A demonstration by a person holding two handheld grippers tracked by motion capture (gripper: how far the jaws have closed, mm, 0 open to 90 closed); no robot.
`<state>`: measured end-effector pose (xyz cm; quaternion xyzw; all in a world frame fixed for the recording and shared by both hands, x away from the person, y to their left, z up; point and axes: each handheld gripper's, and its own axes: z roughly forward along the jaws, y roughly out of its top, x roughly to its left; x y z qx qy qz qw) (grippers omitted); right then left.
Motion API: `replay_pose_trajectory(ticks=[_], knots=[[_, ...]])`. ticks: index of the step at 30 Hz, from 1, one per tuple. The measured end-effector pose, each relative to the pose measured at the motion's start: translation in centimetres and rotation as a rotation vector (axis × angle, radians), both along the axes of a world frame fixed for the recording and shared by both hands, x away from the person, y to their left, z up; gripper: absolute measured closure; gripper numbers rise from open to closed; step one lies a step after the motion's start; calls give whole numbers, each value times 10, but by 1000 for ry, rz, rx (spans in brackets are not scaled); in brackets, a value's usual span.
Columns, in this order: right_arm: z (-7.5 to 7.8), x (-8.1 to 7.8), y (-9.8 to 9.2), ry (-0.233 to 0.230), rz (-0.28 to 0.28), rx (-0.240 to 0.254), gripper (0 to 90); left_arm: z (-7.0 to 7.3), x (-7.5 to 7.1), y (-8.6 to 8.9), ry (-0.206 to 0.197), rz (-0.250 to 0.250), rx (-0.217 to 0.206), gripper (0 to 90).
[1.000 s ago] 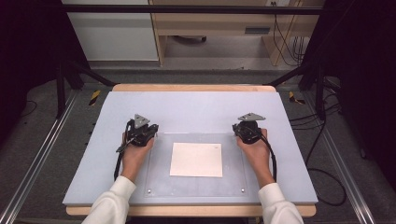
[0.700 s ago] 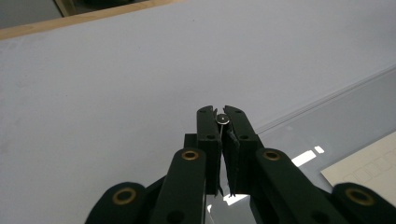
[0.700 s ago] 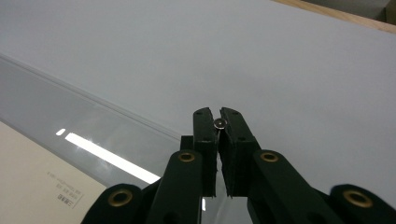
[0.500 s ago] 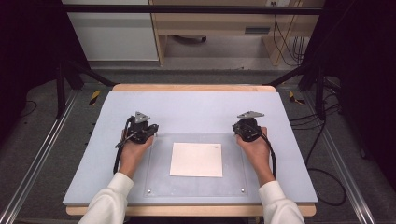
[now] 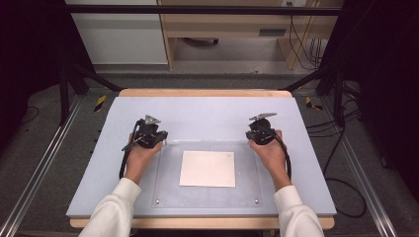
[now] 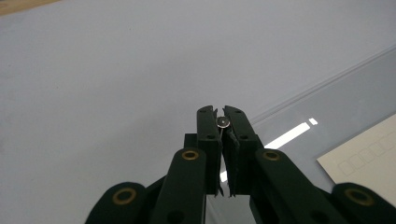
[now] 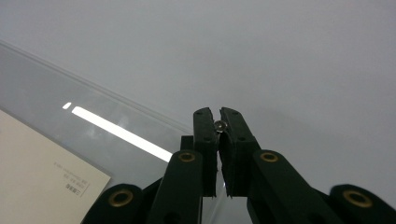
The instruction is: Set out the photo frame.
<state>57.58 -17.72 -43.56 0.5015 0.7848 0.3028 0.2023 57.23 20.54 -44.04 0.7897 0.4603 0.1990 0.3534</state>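
Nearest the person, two white sleeves come in over the front edge of the counter (image 5: 99, 197), a pale grey surface with a wooden rim. On it lies a clear plastic sheet (image 5: 168, 192), fixed by small screws at its near corners, and on that sheet rests a cream paper card (image 5: 207, 169), flat and roughly centred between the two hands.

The left hand (image 5: 141, 155) holds the left claw (image 5: 154, 129) just beyond the sheet's far left corner. In the left gripper view its black jaws stand pressed together, with only a thin slit between them, and a small round silver screw head (image 6: 224, 122) shows at their tips; whether it is gripped cannot be told.

The right hand (image 5: 267, 153) holds the right claw (image 5: 262, 126) at the sheet's far right corner. Its jaws are likewise closed to a hairline, a small shiny screw head (image 7: 219, 124) showing at the tips.

Beyond the counter, the floor carries dark cables and a wooden desk frame.
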Motion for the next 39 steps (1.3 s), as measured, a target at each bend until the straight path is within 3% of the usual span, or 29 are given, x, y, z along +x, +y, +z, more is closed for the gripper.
replay_pose_trajectory(ticks=[4, 8, 12, 22, 26, 29, 34, 39], knots=[[2, 4, 1, 28, -4, -4, 859, 2, 4, 0, 27, -4, 0, 850], [7, 15, 0, 103, -4, 5, 858, 5, 13, 1, 80, -7, -5, 850], [9, 23, -2, 152, -3, 25, 857, 7, 18, 2, 109, -14, -5, 850], [7, 18, -4, 123, 12, 25, 849, 9, 20, 2, 129, -18, 0, 851], [7, 12, -6, 73, 23, 1, 723, 9, 20, 2, 135, -20, 1, 850], [13, -2, -13, -3, 43, 22, 669, 9, 21, 2, 143, -22, -3, 850], [18, -36, -25, -100, 60, 34, 500, 10, 23, 2, 158, -18, 2, 849], [14, -73, -39, -197, 57, 26, 271, 11, 25, 1, 172, -18, 2, 849]])
